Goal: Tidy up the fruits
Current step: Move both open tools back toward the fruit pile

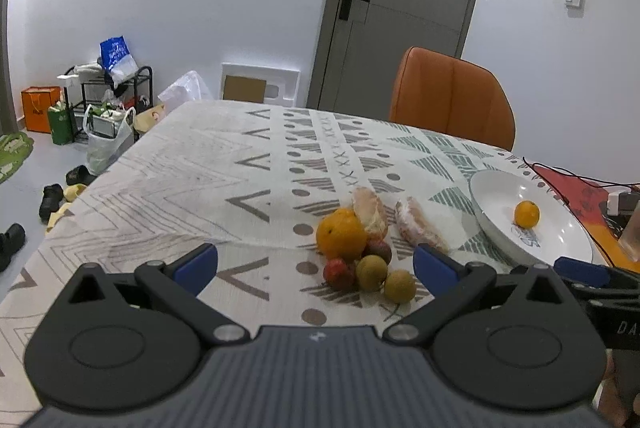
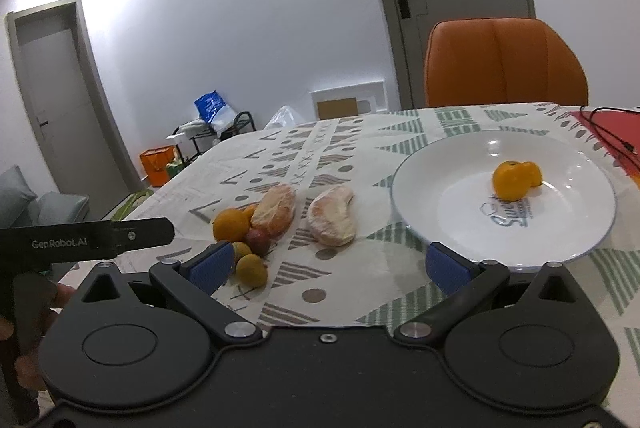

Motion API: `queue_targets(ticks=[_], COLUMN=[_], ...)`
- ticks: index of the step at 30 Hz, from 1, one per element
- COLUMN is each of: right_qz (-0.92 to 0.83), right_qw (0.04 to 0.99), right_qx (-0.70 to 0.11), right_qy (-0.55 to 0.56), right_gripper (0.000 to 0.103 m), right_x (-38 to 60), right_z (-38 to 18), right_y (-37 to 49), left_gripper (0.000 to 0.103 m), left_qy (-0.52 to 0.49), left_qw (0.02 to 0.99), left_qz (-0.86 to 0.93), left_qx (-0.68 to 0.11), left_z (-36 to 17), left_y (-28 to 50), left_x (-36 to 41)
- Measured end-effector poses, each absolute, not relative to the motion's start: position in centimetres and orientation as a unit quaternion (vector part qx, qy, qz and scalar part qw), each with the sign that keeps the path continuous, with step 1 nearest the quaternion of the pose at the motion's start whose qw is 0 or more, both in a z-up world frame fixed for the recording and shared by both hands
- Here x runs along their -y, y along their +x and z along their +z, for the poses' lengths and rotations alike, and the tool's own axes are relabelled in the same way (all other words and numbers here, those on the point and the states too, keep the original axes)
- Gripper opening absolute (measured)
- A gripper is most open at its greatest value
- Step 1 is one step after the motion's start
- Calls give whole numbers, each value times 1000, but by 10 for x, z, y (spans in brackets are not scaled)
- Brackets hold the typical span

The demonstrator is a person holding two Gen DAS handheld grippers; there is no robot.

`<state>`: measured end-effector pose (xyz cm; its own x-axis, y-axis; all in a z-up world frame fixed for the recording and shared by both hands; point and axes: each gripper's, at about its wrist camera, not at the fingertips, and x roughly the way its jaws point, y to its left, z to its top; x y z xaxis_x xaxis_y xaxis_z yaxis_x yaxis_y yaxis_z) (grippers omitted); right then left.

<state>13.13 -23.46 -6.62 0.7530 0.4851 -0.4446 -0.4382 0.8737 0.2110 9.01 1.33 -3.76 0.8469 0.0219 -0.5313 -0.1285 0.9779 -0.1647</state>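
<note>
On the desk (image 1: 168, 164), under a patterned cloth, loose fruit is sitting in a cluster just left of the white plate (image 2: 420, 172). The cluster: one orange (image 1: 341, 234), two peeled citrus segments (image 2: 332, 214) lying side by side behind it, two small tan-green round fruits (image 1: 399, 286) at the front, plus a small red fruit (image 1: 338, 273) and a darker one, all touching or nearly so. The plate is already holding small orange fruit (image 2: 514, 178) near its middle; the right wrist view suggests two of them pressed together, the left view is showing just one.

Left gripper (image 1: 316, 264) is hovering low in front of the cluster, fingers spread wide and carrying nothing. Right gripper (image 2: 328, 262) is hovering between the cluster and the plate's near rim, fingers likewise wide apart and empty; its left pad is overlapping the front round fruits in view, but contact is not clear.

Judgement: sorting is partly done, with most pieces waiting on the cloth. Step in hand looks like lining up on the next piece. Next move is calling for centring one fruit between the pads and closing gently, since the small round ones are likely to roll and the segments are soft, then lifting over the rim without nudging neighbours.
</note>
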Motion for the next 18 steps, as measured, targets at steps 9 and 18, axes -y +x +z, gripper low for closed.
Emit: queue_targets(ticks=[9, 18], right_qz=[282, 305], right_qw=[921, 906], right_qx=[-269, -291], right_qy=[23, 20], right_gripper=[92, 67], right_x=[210, 194], right_z=[-73, -79], right_y=[138, 150], left_gripper=[98, 86], left_qy=[-100, -100], left_qw=[952, 951], left_qz=[34, 23], left_qx=[-286, -293], left_z=[-49, -57], left_y=[96, 104], left_x=[-21, -25])
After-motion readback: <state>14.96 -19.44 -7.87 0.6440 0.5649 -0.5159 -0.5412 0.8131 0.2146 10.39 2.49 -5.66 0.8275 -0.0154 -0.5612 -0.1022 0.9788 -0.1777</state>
